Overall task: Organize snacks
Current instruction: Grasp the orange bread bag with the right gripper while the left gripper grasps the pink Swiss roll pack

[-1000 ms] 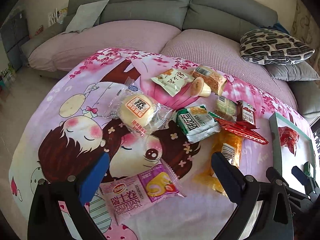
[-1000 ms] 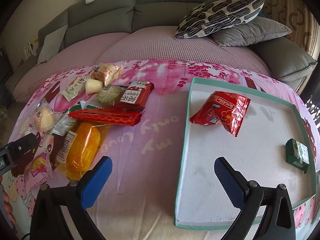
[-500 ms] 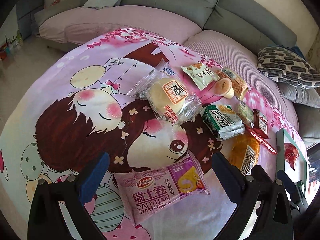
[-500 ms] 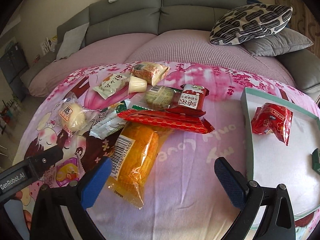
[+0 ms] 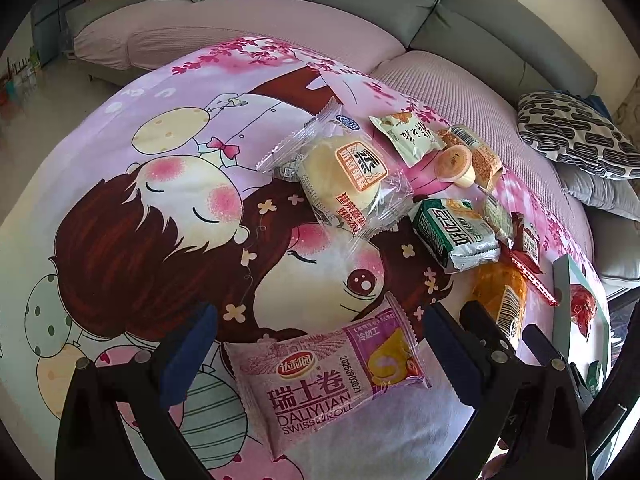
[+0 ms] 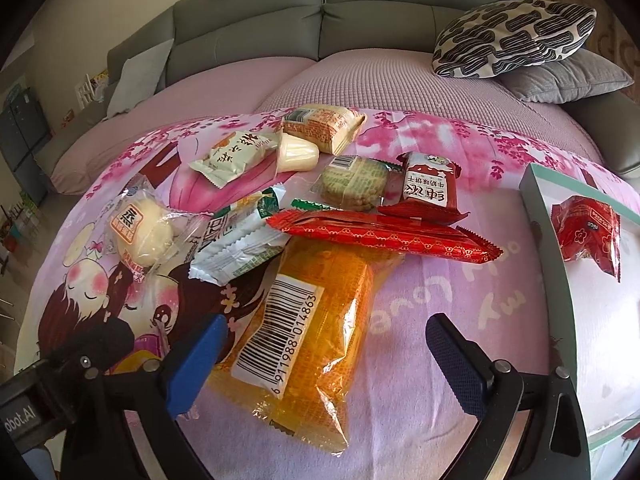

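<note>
Both grippers have swung left over the pile: left gripper (image 5: 320, 344) wide around the pink Swiss roll (image 5: 326, 376), right gripper (image 6: 326, 356) wide astride the orange pack (image 6: 304, 332). One red packet (image 6: 588, 232) sits in the tray (image 6: 538, 216).

Ten snack packets (image 6: 308, 344) on the cloth, one in the single tray (image 6: 538, 200).
</note>
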The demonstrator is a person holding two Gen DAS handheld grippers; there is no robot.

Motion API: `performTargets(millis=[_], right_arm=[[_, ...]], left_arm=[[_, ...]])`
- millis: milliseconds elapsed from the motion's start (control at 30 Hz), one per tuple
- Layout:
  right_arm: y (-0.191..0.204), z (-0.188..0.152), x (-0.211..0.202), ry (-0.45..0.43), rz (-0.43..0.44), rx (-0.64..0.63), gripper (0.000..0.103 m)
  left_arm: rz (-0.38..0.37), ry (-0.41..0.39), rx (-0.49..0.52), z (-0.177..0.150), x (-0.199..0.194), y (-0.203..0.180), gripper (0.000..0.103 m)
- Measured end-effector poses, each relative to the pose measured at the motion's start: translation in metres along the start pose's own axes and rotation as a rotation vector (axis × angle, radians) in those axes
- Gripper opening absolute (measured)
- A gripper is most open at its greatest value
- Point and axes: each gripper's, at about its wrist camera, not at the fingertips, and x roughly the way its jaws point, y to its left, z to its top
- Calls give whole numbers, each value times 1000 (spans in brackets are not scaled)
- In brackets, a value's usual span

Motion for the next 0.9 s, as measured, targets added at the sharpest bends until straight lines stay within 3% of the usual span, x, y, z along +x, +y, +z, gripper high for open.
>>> performTargets(millis=[67, 233, 400, 667, 900], right_arm=[[-1, 0, 0, 2, 10, 3, 90], [3, -1, -1, 12, 44, -21, 64], [-5, -4, -5, 27, 39, -15, 49], [-16, -15, -16, 64, 23, -22, 45], [-29, -24, -25, 92, 18, -20, 45]], left_arm=[[-11, 11, 0, -1, 1, -2, 101], [-23, 32, -1, -5, 6, -5, 101], [-20, 51, 2, -10, 11, -7, 101], [-16, 86, -22, -16, 21, -5, 101], [-11, 107, 29, -21, 21, -14, 101]])
